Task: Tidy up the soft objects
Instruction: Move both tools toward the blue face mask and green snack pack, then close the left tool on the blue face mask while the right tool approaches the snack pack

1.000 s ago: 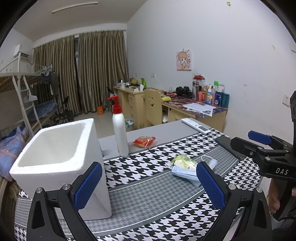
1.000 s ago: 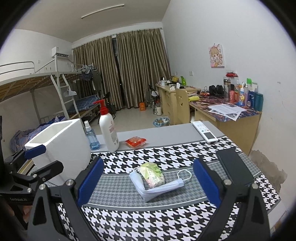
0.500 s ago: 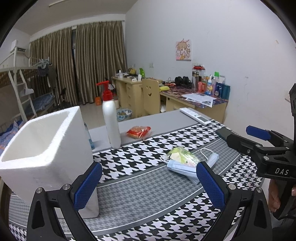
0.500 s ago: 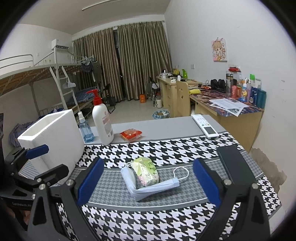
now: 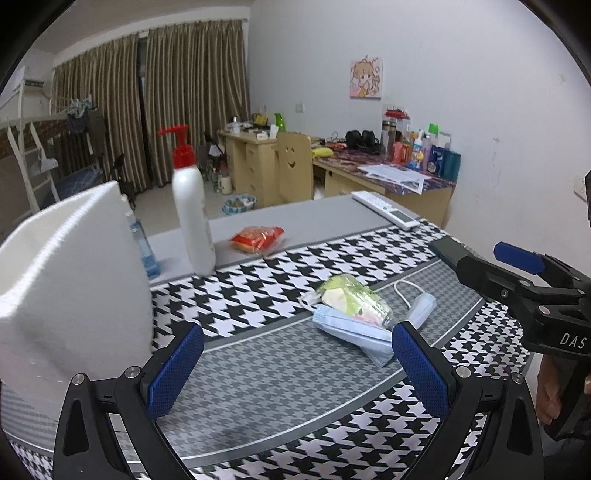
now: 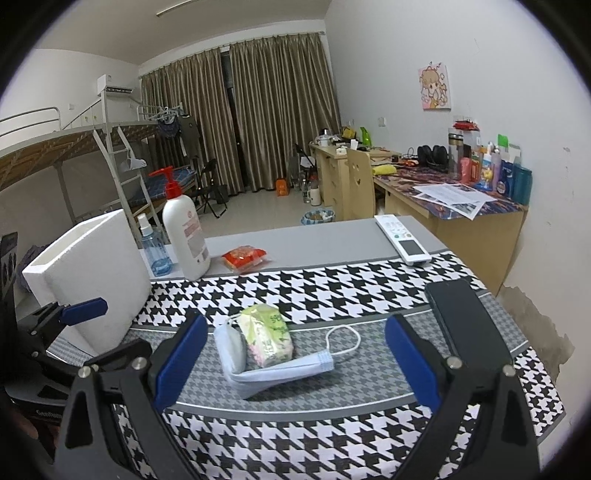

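The room was evenly, rather dimly lit from a ceiling tube light (image 6: pixel 180 8), leaving only soft shadows. Both views bowed strongly toward black rounded corners. In the left view the foam box (image 5: pixel 70 273) and pump bottle (image 5: pixel 192 218) smeared with motion blur.

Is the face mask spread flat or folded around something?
Folded. The blue face mask curls around a green tissue pack lying in it, one ear loop trailing on the tablecloth.
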The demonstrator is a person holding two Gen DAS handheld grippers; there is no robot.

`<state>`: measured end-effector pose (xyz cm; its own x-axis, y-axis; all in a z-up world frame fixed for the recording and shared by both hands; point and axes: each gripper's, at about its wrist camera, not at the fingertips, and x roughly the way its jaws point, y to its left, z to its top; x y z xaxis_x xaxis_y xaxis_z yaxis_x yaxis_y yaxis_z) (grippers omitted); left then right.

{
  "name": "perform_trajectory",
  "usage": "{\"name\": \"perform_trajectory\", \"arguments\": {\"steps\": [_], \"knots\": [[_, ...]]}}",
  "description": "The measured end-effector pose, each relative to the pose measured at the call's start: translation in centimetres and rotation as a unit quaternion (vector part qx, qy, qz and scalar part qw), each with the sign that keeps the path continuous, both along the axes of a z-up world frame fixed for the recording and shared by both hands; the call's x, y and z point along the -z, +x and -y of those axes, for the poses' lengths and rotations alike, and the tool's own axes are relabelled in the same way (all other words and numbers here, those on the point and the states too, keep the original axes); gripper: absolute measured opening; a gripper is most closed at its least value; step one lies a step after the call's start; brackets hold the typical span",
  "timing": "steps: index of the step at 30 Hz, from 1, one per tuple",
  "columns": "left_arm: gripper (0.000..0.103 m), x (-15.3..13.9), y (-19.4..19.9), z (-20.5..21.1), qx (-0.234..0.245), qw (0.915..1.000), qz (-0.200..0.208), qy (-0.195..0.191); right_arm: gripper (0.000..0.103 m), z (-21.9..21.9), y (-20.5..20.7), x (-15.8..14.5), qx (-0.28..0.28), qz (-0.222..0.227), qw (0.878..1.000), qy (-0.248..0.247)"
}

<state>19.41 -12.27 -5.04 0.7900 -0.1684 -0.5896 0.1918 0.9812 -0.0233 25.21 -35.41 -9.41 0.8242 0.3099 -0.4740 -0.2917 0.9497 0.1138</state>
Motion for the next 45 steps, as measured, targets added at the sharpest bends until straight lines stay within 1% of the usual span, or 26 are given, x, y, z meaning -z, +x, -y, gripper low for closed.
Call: {"name": "perform_trajectory", "arguments": {"steps": [10,14,21,22,24,26,27,30,32,37,40,45], "knots": [[0.102,1.9,1.9,1.9,0.012,0.9989,-0.043,-0.016,0.099,1.2,1.2,0.8,-0.002,-0.011,1.000,-0.001],[0.092,2.8,2.7,2.3,0.014,0.9974,-0.065,-0.027,0.099,1.4,1.5,1.1,-0.002,-0.014,1.000,-0.003],[0.087,3.6,3.4,3.6,0.031,0.9947,-0.091,-0.037,0.099,1.8,1.9,1.5,-0.005,-0.020,1.000,-0.003],[0.086,3.8,3.6,3.8,0.038,0.9931,-0.101,-0.046,0.099,1.8,2.0,1.6,-0.005,-0.021,1.000,-0.002],[0.078,4.2,4.0,3.9,0.047,0.9902,-0.118,-0.060,0.099,1.9,2.0,1.6,-0.007,-0.022,1.000,-0.001],[0.074,4.6,4.2,4.1,0.049,0.9884,-0.129,-0.063,0.099,1.9,2.1,1.7,-0.007,-0.021,1.000,-0.003],[0.069,4.8,4.3,4.2,0.051,0.9875,-0.135,-0.064,0.099,1.9,2.1,1.7,-0.007,-0.021,1.000,-0.003],[0.060,5.2,4.6,4.5,0.057,0.9844,-0.150,-0.072,0.099,1.9,2.3,1.8,-0.007,-0.023,1.000,-0.006],[0.056,5.3,4.7,4.6,0.061,0.9834,-0.152,-0.077,0.099,1.8,2.4,1.9,-0.008,-0.023,1.000,-0.007],[0.056,5.4,4.8,4.7,0.071,0.9811,-0.156,-0.089,0.099,1.4,2.7,1.9,-0.013,-0.025,1.000,-0.011],[0.056,5.2,4.7,4.7,0.083,0.9789,-0.155,-0.104,0.099,1.2,2.8,2.0,-0.015,-0.026,0.999,-0.014],[0.056,4.8,5.0,4.8,0.079,0.9810,-0.142,-0.106,0.099,1.1,3.0,2.1,-0.015,-0.030,0.999,-0.017]]}}
